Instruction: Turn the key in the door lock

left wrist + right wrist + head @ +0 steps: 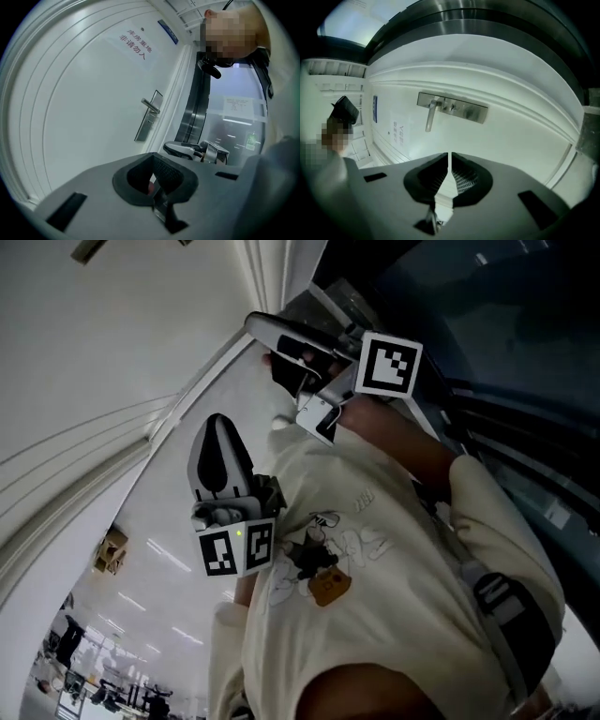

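Brushed-metal rectangular lock plate (pixel 454 107) with lever handle (pixel 430 116), mounted on white panelled door (pixel 511 136). Key too small to make out. Right gripper (pixel 449 157) aimed at lock plate, well apart from it; jaws nearly together, thin slit between, nothing in it. Left gripper (pixel 153 158) also faces door, well apart from lock plate, right gripper ahead of it; jaws pressed together, reddish spot behind them unclear. White notice with red characters (pixel 136 44) higher on door.

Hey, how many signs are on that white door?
2. A paper notice with red print above the handle; a blue plaque higher, nearer the door edge. Others may be out of view.
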### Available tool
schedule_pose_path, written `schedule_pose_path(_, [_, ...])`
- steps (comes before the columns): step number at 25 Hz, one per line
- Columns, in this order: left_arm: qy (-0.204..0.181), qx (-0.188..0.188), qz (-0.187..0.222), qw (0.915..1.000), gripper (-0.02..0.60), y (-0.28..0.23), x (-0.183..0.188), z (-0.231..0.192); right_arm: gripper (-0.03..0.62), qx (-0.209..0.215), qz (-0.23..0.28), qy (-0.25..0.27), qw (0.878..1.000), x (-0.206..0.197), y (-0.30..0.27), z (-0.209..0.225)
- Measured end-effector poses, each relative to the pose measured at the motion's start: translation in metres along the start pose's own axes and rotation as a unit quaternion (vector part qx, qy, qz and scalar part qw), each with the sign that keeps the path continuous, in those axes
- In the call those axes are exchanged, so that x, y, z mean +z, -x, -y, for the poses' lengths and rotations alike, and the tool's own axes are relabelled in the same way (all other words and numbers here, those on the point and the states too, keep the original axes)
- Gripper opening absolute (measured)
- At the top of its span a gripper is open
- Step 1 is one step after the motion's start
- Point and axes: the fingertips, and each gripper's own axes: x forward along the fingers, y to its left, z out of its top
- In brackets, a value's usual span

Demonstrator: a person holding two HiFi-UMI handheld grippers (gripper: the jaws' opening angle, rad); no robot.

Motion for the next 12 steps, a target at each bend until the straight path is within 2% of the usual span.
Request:
schedule_pose_path(5, [0.005, -0.010, -0.021, 0.9997, 0.005, 0.063, -0.026, 0.029, 0.028, -0.005, -0.034, -0.016, 0.999, -0.048, 0.049, -0.018])
schedule_pose_path(9, [-0.012, -0.014, -0.001, 0.9998, 0.005, 0.063, -0.017, 0.040, 0.028, 0.018, -0.077, -0.041, 0.996, -0.060, 0.052, -0.010])
schedule_pose_path(12, [-0.014, -0.017, 0.005, 0.9997, 0.005, 0.053, -0.015, 0.050, 0.028, 0.039, -0.093, -0.067, 0.993, -0.062, 0.078, -0.022])
